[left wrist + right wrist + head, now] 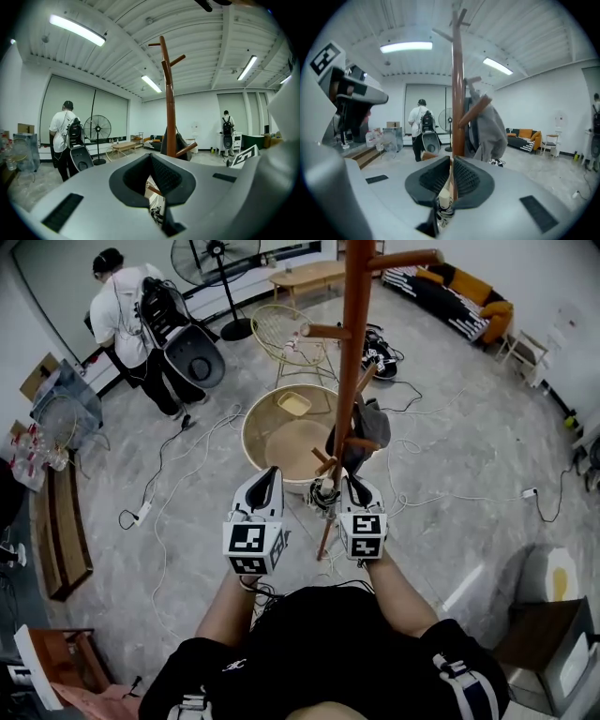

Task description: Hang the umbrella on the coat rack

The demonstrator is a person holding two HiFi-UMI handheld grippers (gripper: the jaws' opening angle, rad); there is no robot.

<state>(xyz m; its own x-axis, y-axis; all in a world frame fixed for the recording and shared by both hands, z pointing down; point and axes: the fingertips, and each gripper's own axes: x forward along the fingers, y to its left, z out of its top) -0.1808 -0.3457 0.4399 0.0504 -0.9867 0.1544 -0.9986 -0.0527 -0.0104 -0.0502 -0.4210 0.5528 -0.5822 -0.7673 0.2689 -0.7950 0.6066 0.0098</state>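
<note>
The brown wooden coat rack stands just ahead of me; it also shows in the left gripper view and the right gripper view. A grey garment hangs on one of its pegs. My right gripper is shut on the umbrella, a cream and black-and-white patterned piece pinched between the pads. In the head view the umbrella sits low beside the pole, with a thin brown shaft running down. My left gripper is shut, holds nothing, and stays left of the umbrella.
A round wooden tub sits behind the rack, with a wire chair and a fan beyond. A person with a backpack stands far left. Cables trail over the floor. A sofa is far right.
</note>
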